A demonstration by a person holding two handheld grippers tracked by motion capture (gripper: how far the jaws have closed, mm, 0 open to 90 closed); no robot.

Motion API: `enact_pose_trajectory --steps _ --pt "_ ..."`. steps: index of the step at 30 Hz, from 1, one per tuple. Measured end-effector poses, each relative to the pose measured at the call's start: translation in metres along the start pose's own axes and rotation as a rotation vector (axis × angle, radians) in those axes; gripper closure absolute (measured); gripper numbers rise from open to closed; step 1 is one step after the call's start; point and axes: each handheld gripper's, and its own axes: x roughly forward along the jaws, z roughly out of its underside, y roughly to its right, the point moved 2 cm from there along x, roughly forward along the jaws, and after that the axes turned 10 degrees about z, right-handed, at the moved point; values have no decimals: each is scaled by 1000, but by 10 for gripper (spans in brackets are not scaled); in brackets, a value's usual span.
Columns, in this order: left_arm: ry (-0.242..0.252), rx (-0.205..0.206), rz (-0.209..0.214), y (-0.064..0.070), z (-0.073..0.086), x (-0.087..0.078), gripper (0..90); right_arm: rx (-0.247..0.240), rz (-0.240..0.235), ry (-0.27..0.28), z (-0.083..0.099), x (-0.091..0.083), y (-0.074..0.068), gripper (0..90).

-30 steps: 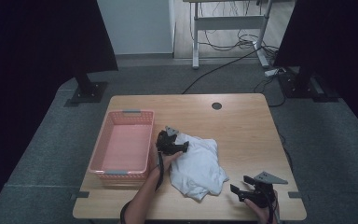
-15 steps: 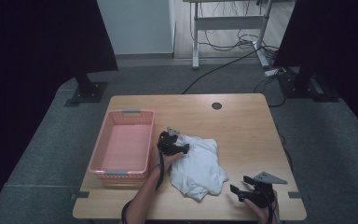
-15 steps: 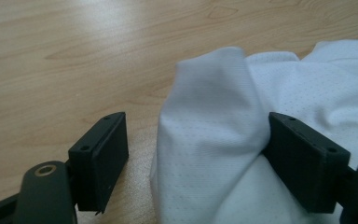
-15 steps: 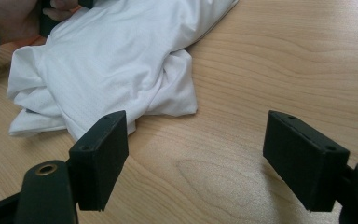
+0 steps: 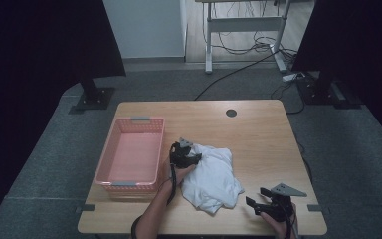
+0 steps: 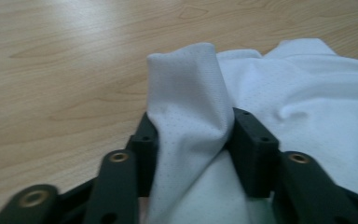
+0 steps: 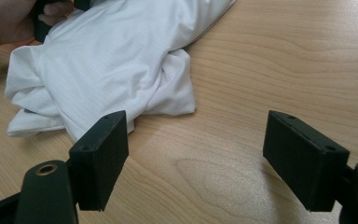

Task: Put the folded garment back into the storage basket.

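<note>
A light wooden table stands on grey carpet. A pink basket sits on its left side, long side running front to back. Just right of the basket lies a crumpled white cloth (one fold of it is raised off the wood). A small dark round hole marks the tabletop near its far edge.

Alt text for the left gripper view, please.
The left gripper has its two black jaws shut on a raised fold of white mesh cloth. The rest of the cloth lies rumpled to the right on the light wooden table.
</note>
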Motion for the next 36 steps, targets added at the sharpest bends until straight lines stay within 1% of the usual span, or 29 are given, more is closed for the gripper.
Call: enact_pose_trajectory --steps 3,4,7,8,10,15,16,17,19,23,29,36 --pt "7 -20 43 0 2 0 690 -1 4 -1 0 0 0 221" --pt "11 -26 52 -1 2 -1 703 -1 5 0 0 0 0 221" --pt "33 -65 72 -2 5 -2 724 -3 7 -1 0 0 -1 221" --pt "36 -62 70 -2 5 -3 728 -1 6 -1 0 0 0 222" --pt "36 -38 55 0 5 -3 740 1 6 -2 0 0 0 221" --pt "46 -16 38 5 6 -4 758 3 8 6 0 -1 0 223" --pt "48 -5 36 6 5 -5 761 2 8 6 0 -1 0 223" --pt "48 -5 36 6 5 -5 765 2 8 6 0 -1 0 223" --pt "58 13 37 9 4 -9 768 2 9 8 1 -1 0 223" --pt "85 32 39 15 -1 -17 769 5 11 10 0 -1 0 223" --pt "104 56 48 24 -7 -23 768 3 17 13 1 -2 0 223" --pt "114 56 58 28 -10 -24 767 1 18 16 1 -3 0 224"
